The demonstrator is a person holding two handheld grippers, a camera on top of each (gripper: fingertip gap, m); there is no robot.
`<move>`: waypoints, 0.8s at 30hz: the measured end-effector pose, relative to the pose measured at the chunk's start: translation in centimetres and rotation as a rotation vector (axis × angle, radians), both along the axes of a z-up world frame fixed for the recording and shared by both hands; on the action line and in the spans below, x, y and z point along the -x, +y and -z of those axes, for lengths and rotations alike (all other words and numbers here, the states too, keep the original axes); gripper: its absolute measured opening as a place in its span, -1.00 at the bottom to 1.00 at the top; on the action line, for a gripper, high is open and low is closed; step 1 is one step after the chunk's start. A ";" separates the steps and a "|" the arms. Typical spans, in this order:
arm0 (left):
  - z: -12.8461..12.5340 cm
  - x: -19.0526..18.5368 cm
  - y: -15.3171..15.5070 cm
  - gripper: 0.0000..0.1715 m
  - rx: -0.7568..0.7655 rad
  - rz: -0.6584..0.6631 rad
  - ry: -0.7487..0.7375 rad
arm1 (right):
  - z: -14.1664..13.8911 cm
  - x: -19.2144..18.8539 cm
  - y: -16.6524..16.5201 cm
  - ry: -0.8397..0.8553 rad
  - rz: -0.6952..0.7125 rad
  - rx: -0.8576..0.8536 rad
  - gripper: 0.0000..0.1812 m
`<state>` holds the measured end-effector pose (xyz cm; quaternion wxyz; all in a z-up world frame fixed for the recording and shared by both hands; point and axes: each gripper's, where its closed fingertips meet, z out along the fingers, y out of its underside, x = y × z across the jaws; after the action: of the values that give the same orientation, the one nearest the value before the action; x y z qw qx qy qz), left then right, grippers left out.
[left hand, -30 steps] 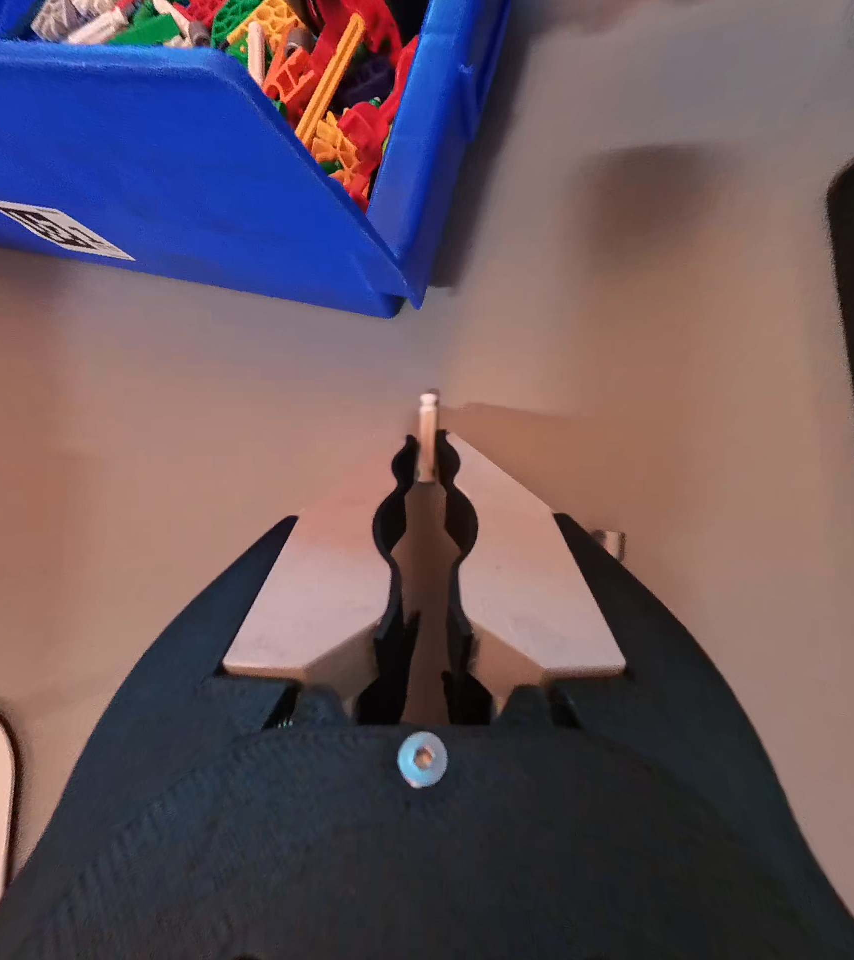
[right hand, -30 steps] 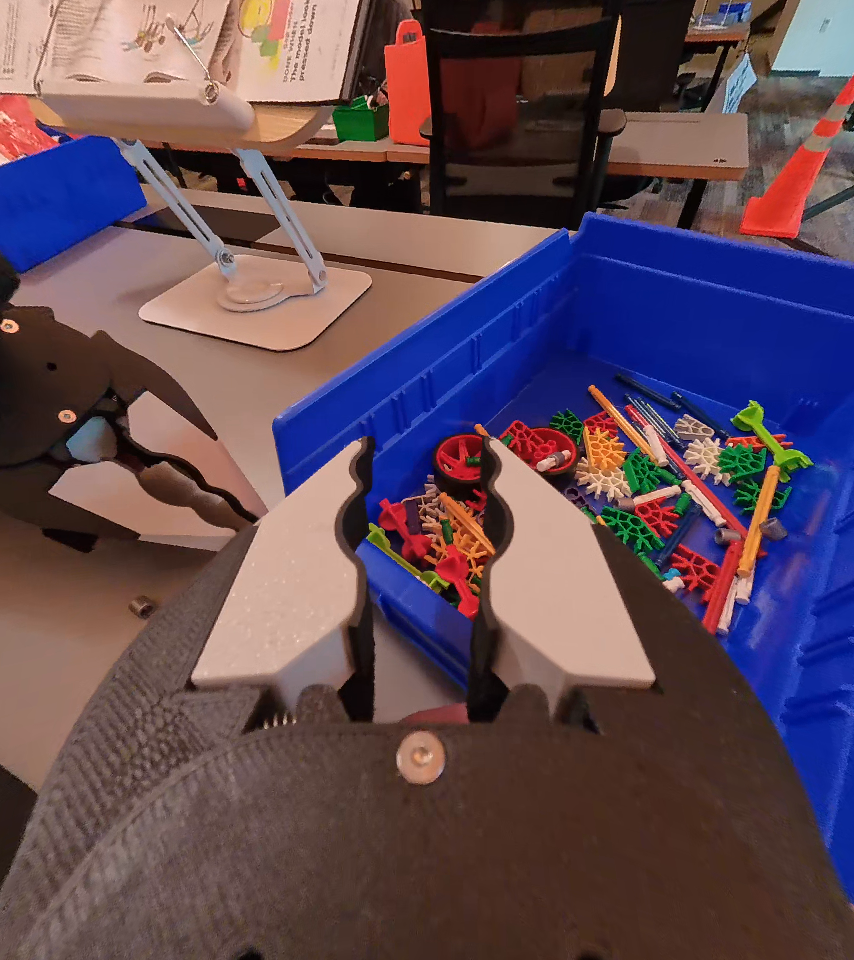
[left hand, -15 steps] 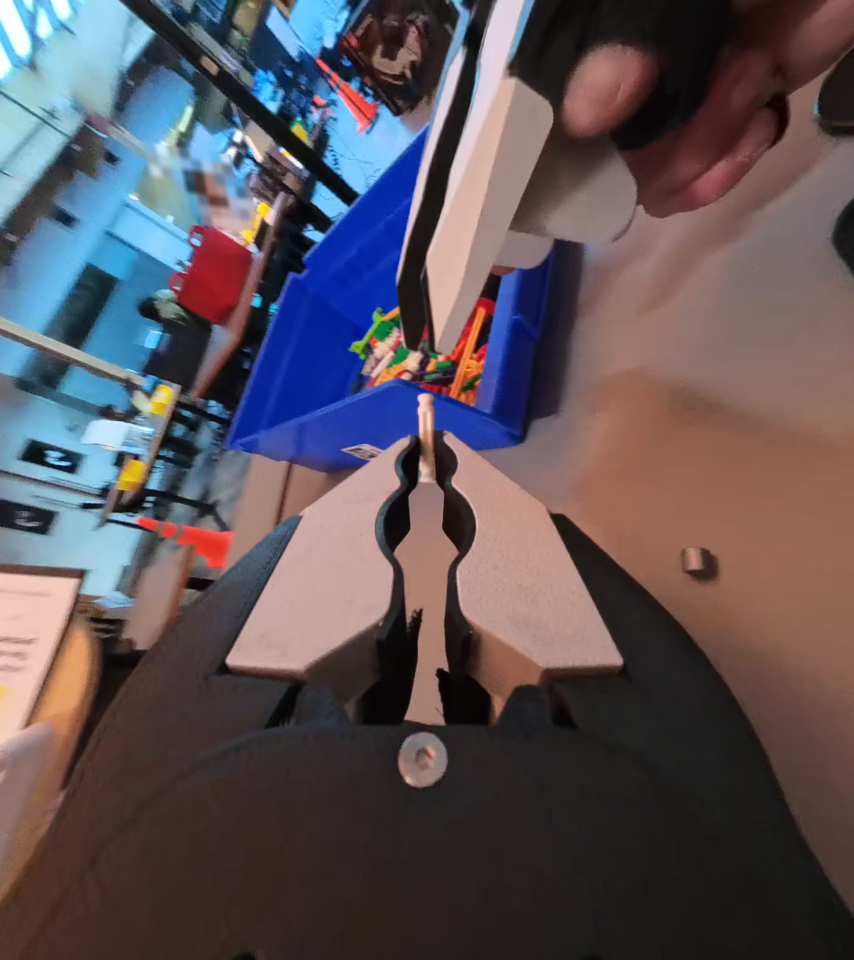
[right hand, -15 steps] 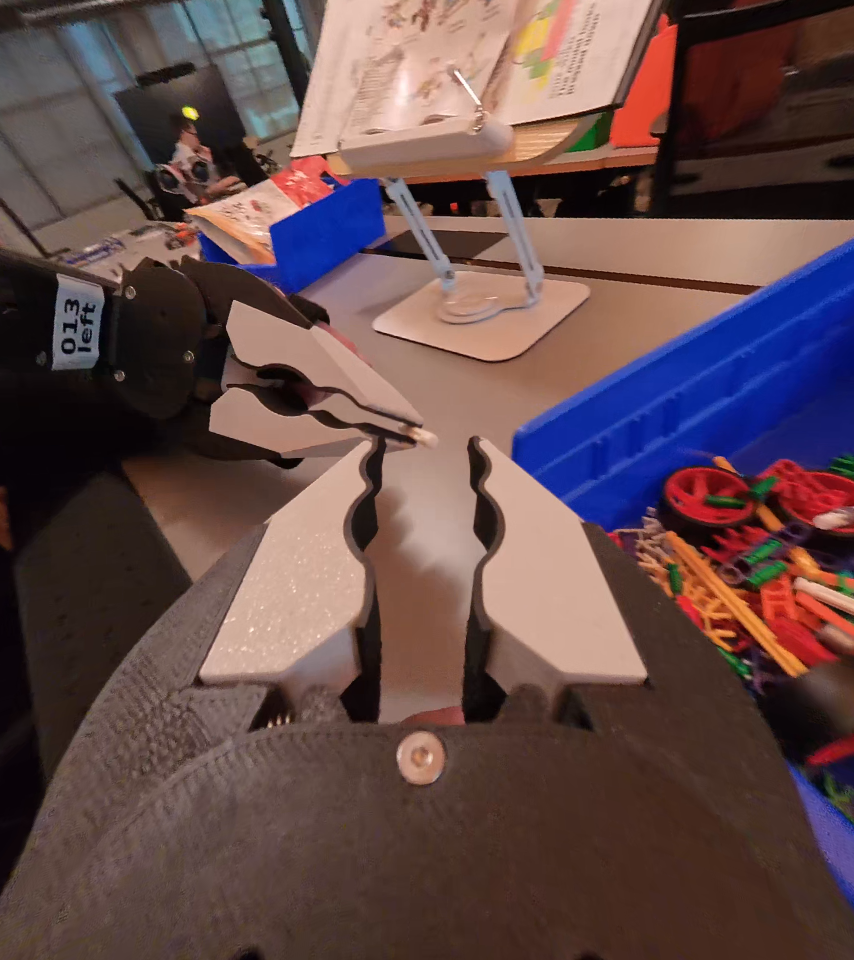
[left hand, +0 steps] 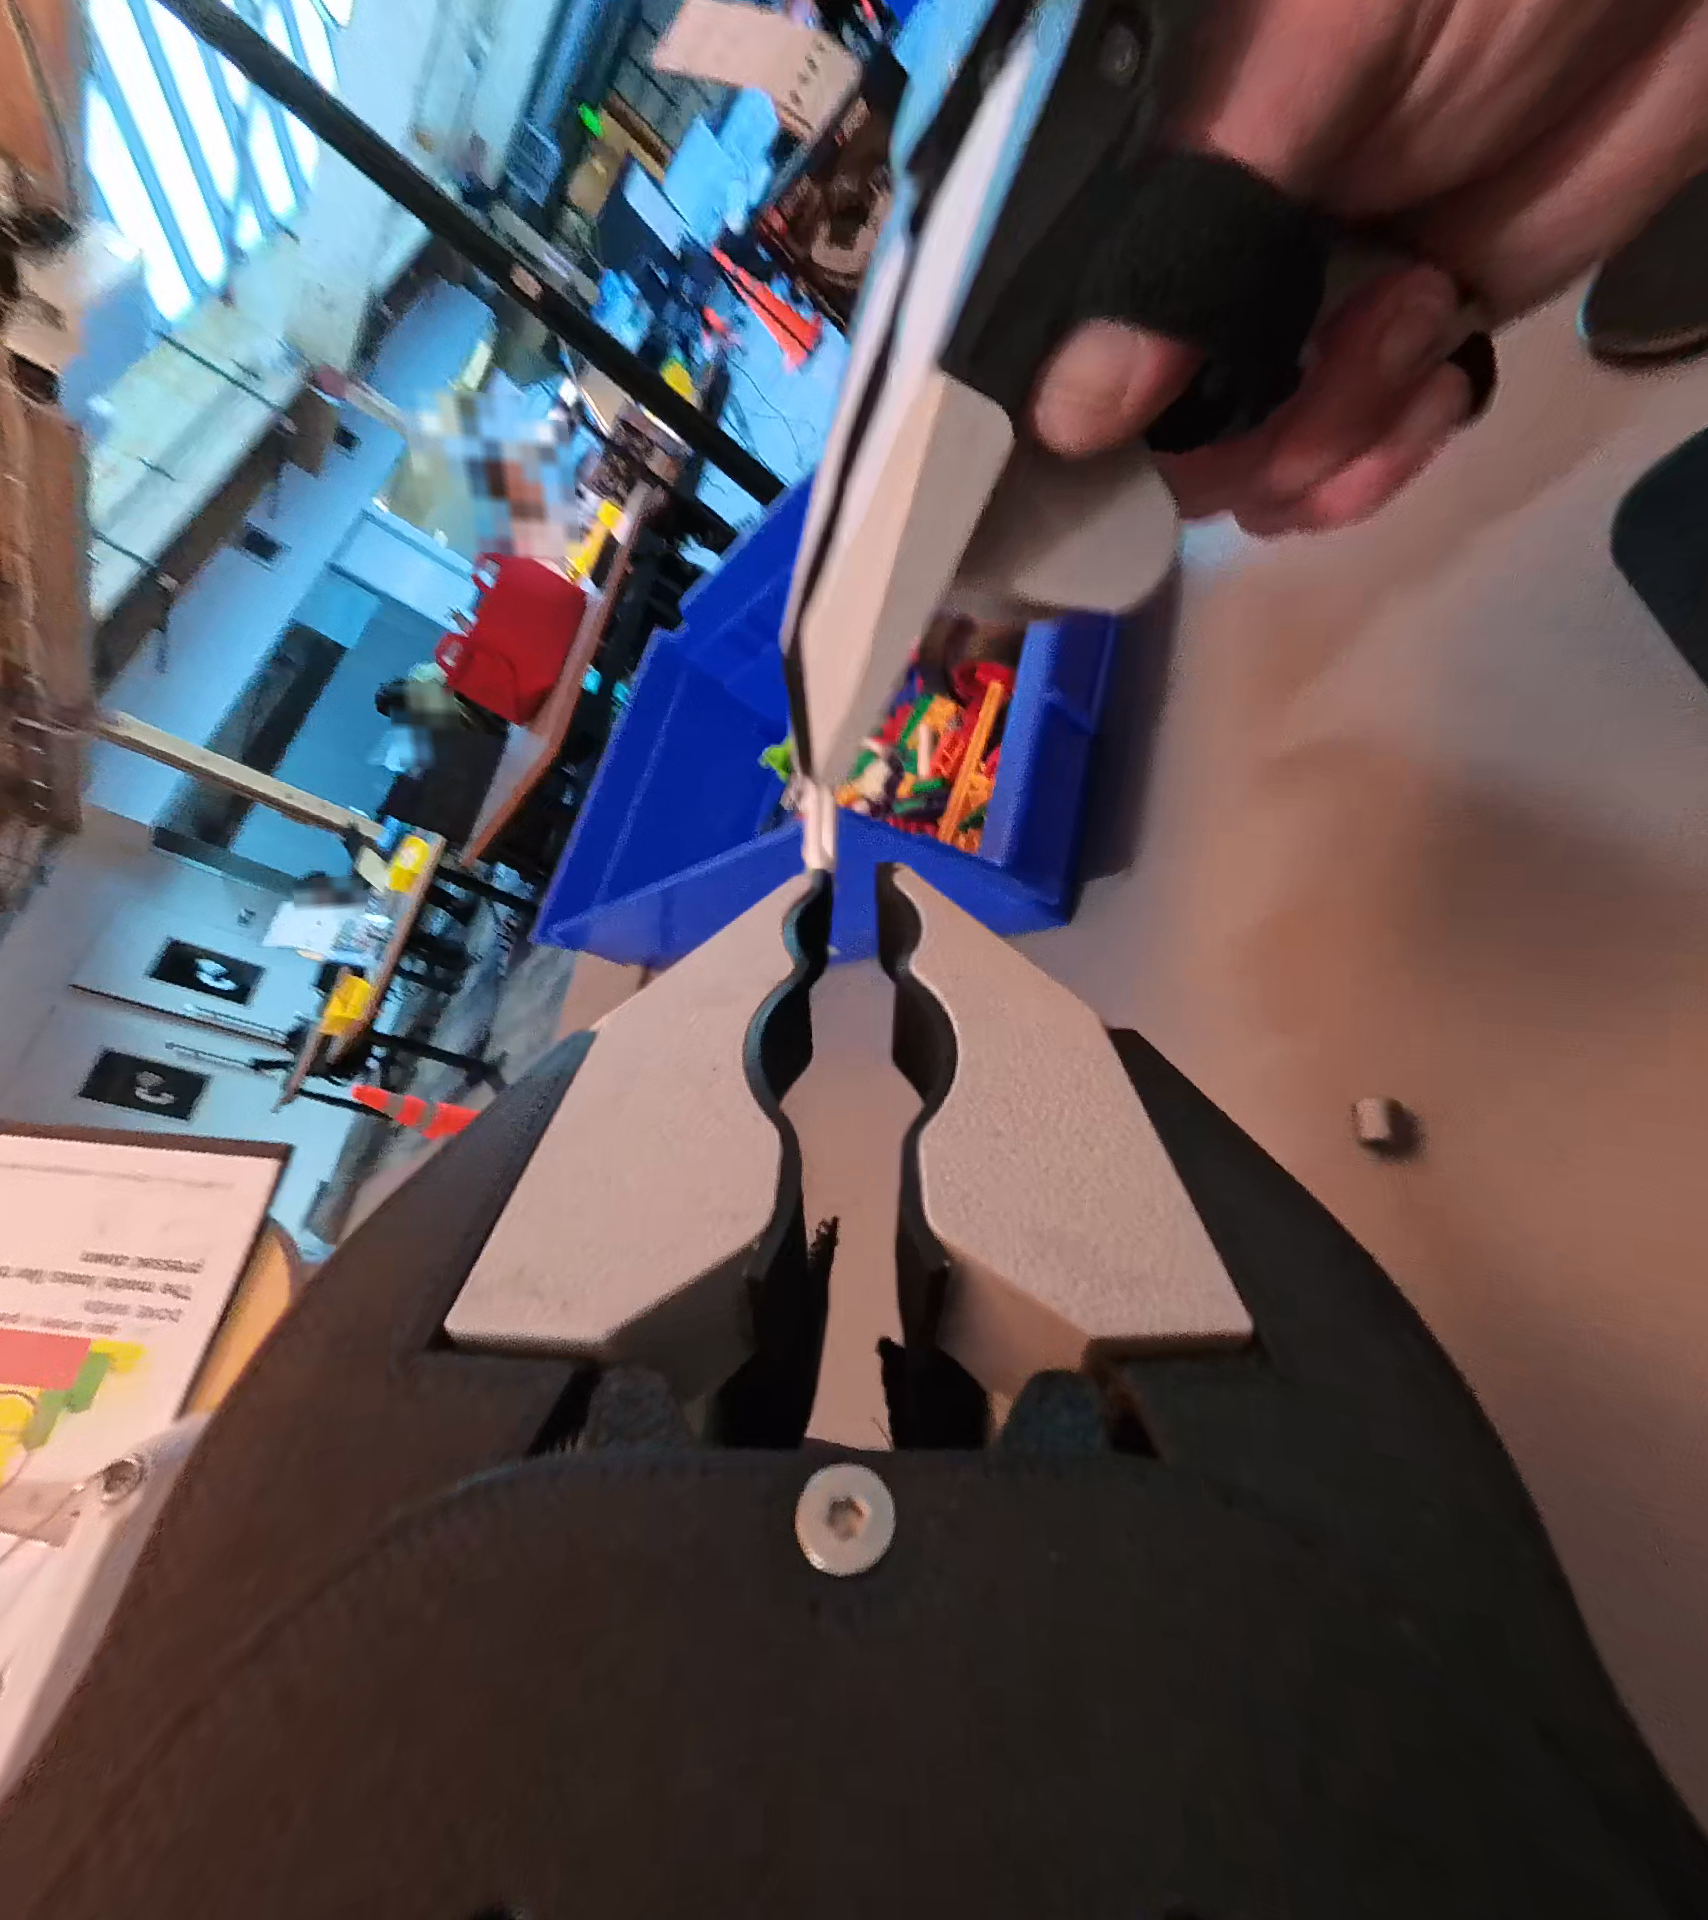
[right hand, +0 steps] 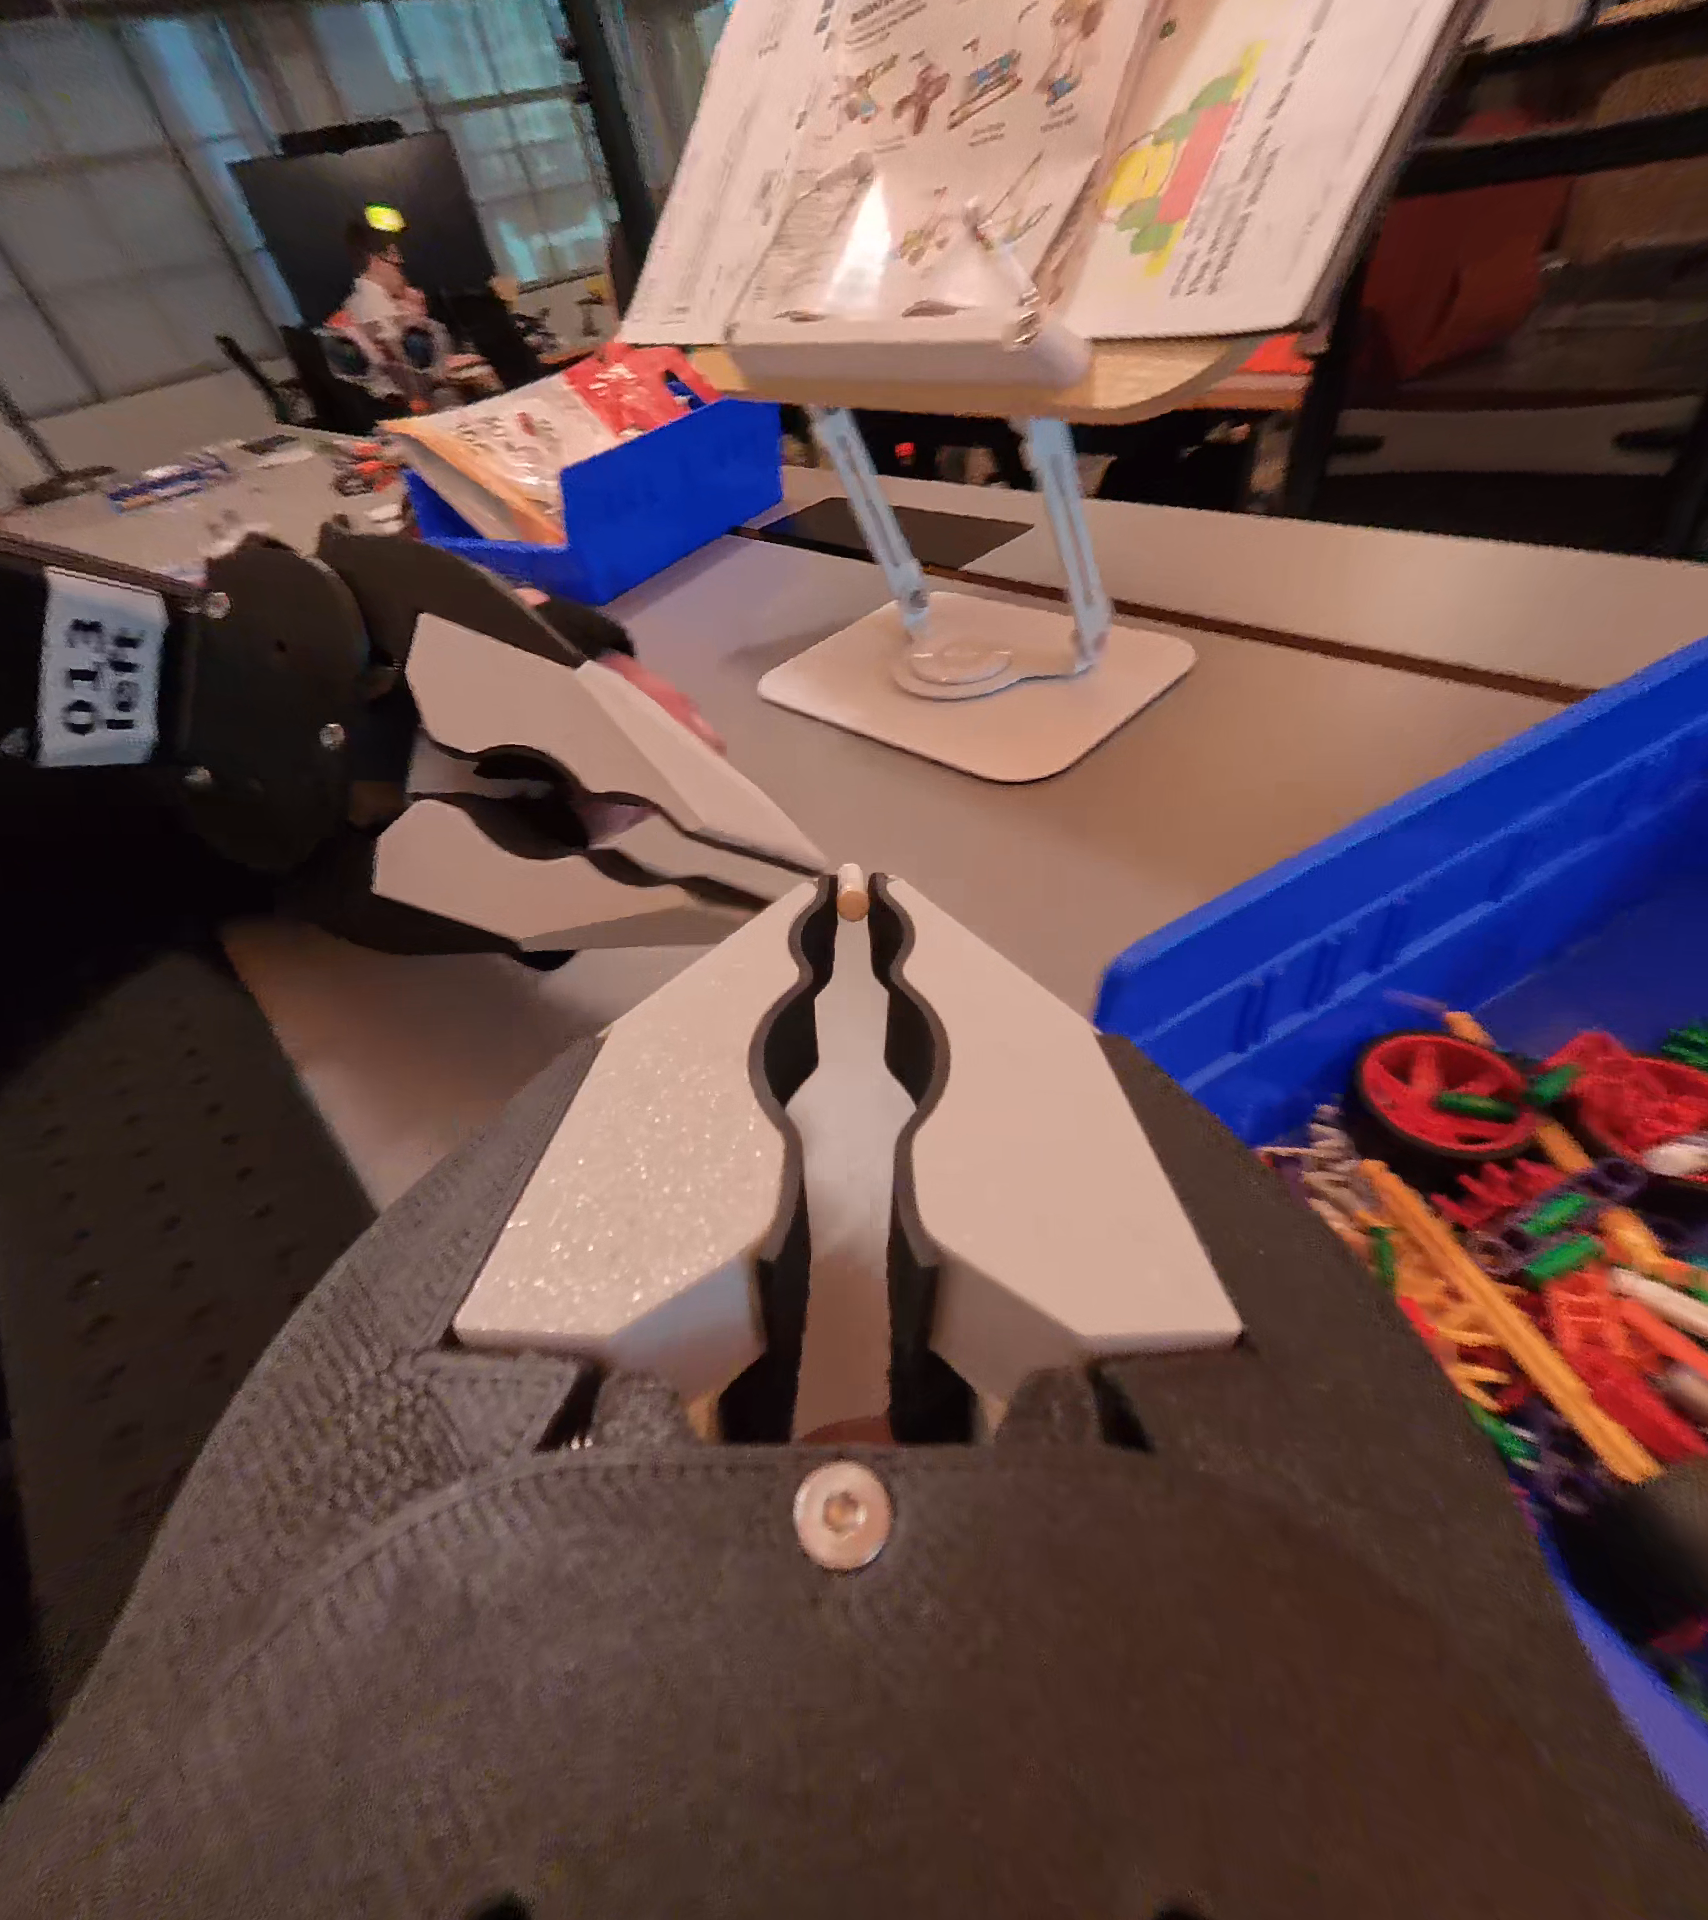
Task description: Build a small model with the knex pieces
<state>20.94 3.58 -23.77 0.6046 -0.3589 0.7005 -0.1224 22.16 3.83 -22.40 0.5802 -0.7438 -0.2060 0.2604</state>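
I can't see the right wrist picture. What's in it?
The right tongs pinch a small white rod at their tips, above a grey table. The left tongs point at it from the left; a blue bin of colourful toy pieces sits right.

wrist cams close, facing; share bin (left hand: 684, 831)

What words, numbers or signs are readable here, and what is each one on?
I don't copy out writing; here is what bears it.
White label on the left gripper: short, printed, legible.
Open booklet on the stand: print, mostly blurred.
Black wall signs: too small.
White rod in the right gripper: none.
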 end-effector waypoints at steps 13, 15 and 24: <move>8.8 2.9 -3.4 -0.73 0.470 0.152 0.447 | 3.0 -9.8 3.4 -0.324 0.424 0.054 -0.53; 10.2 3.3 -4.0 -0.74 0.474 0.165 0.512 | 2.7 -9.5 3.3 -0.319 0.424 0.034 -0.58; 11.6 2.4 -3.9 -0.92 0.432 0.135 0.472 | 1.4 -6.2 1.8 -0.263 0.329 -0.010 -0.59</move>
<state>18.56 -0.29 -35.32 0.3257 -0.4502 0.8013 -0.2215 28.33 5.59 -23.83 0.5866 -0.7922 -0.1566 0.0618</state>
